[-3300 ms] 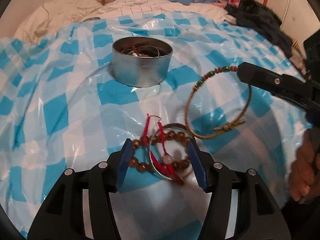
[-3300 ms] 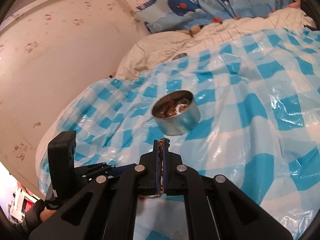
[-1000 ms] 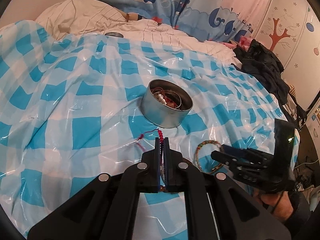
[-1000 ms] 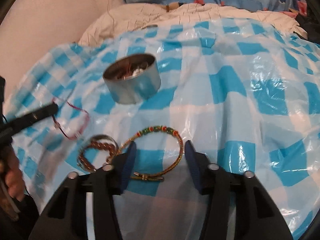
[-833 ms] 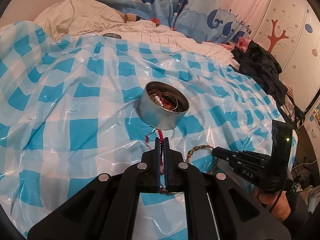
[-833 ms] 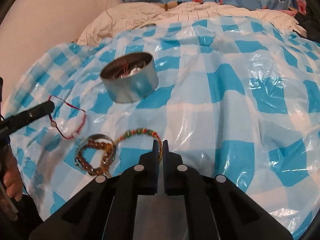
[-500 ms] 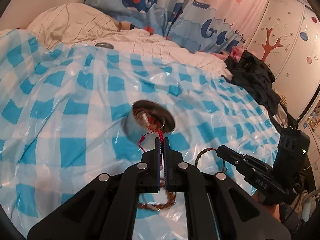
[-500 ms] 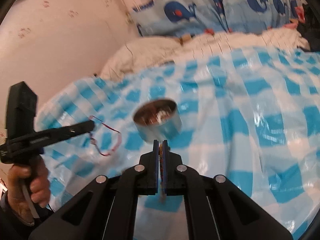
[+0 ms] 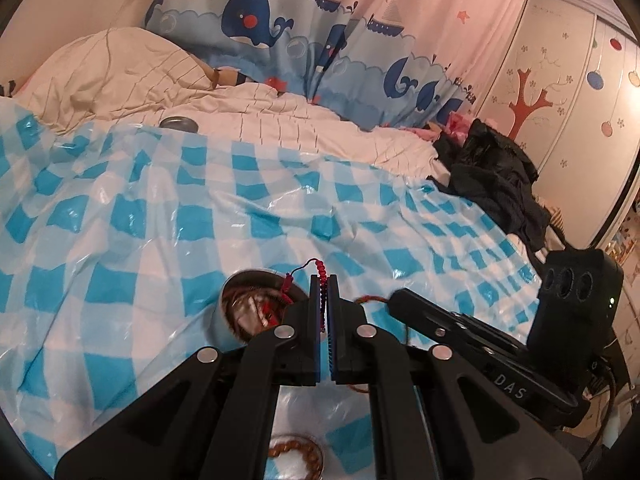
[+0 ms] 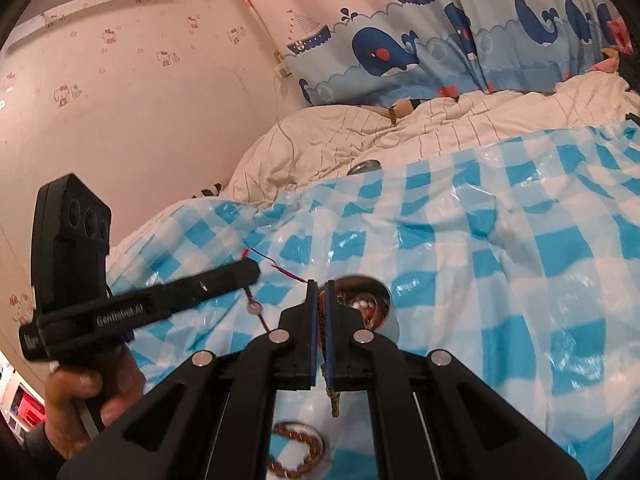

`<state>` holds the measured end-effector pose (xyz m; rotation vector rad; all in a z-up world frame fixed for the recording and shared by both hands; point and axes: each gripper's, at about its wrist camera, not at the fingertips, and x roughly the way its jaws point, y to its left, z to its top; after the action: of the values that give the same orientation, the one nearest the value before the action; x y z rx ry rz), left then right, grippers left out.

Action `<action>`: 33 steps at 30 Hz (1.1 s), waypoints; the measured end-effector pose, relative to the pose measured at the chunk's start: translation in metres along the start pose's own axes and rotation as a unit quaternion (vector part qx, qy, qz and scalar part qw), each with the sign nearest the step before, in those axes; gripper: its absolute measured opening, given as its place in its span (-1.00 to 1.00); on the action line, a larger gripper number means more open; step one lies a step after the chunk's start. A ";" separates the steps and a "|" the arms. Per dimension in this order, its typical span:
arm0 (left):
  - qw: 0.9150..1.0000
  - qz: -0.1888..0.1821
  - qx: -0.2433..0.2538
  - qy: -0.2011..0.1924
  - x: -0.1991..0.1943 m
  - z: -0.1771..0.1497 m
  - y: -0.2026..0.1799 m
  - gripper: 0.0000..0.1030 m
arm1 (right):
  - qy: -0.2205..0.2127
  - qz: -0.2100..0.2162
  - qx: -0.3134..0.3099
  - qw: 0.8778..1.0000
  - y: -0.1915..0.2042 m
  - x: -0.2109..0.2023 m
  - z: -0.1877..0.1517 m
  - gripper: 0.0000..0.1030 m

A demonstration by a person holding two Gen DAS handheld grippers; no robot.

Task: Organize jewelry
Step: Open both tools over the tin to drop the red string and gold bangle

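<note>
**Two bracelets aloft, one on the sheet, tin below**

Bedroom setting: whale-print curtain behind, cream quilt, and a glossy blue-and-white checked plastic sheet spread over the bed as my working surface.

Item 1. Red cord bracelet, with a pale bead on the hanging part in the right view. My left gripper was clamped on the cord, which arched above the tips and trailed down toward the tin. I judged it almost weightless and wholly limp; it would swing and snag. Best held on the cord itself, as here, not on the bead.

Item 2. Woven thread bangle, with a brass-coloured end dangling below the fingers. My right gripper was pressed shut on it. I judged it light and springy, holding a hoop but flexing under a pinch. Anywhere along the braid should serve; the coloured beads would likely be slicker.

Item 3. Brown bead bracelet, lying on the sheet beneath both grippers. Round beads on an elastic loop, I guessed: they would roll between flat pads, so the loop should be pinched across two strands.

Item 4. Round metal tin, already holding some jewellery, just ahead of and below both held pieces. Rigid and thin-walled; I judged that a knock might slide it on the slippery plastic.
</note>
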<state>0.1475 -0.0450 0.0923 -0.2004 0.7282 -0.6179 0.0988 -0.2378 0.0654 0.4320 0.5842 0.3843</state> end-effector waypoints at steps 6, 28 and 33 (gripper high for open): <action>0.997 0.062 -0.014 0.049 0.053 0.004 0.027 -0.93 | 0.031 -0.018 -0.008 0.999 -0.002 0.051 0.011 -0.92; 0.992 0.103 -0.057 0.045 0.024 -0.013 0.065 -0.45 | 0.109 0.003 0.006 0.994 -0.010 0.080 -0.012 -0.28; 0.990 0.097 -0.096 0.021 0.031 -0.002 0.080 -0.42 | 0.175 0.020 -0.060 0.982 0.013 0.122 -0.014 -0.28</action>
<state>0.2008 0.0009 0.0432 -0.2917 0.8376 -0.3664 0.1814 -0.1662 0.0069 0.2609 0.8909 0.5363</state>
